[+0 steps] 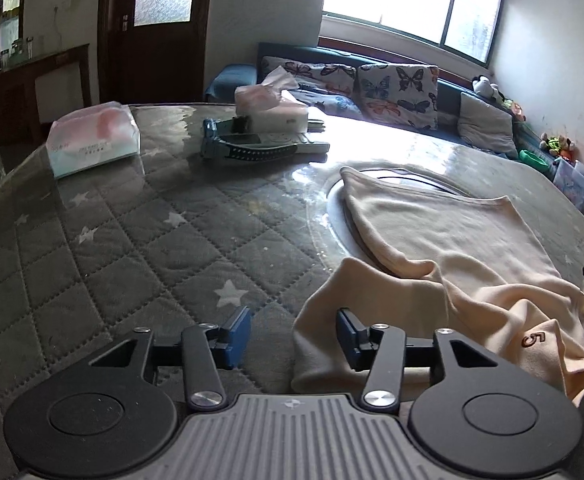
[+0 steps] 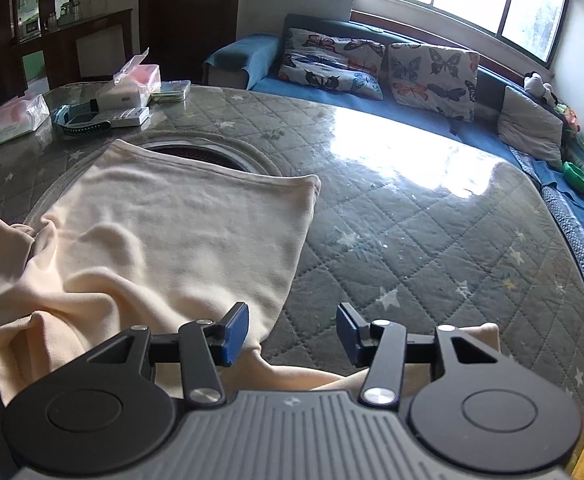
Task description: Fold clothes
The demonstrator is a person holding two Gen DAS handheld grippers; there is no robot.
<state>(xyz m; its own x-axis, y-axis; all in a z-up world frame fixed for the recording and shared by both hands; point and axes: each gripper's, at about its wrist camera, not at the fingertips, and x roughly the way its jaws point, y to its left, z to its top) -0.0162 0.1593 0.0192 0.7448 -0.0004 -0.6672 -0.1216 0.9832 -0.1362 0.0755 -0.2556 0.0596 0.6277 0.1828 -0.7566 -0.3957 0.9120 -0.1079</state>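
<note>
A: Cream cotton garment [image 2: 164, 232] lies on the grey quilted star-print surface [image 2: 411, 248]; far half flat, near half bunched, one sleeve folded in.

B: Left gripper [image 1: 293, 338] and right gripper [image 2: 293, 334]: jaws of both part-open, gripping nothing. Judged early; most folds remain.

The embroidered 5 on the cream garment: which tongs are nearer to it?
Left. The left tongs hover over the sleeve beside the 5; the right tongs sit at the garment's opposite edge.
</note>
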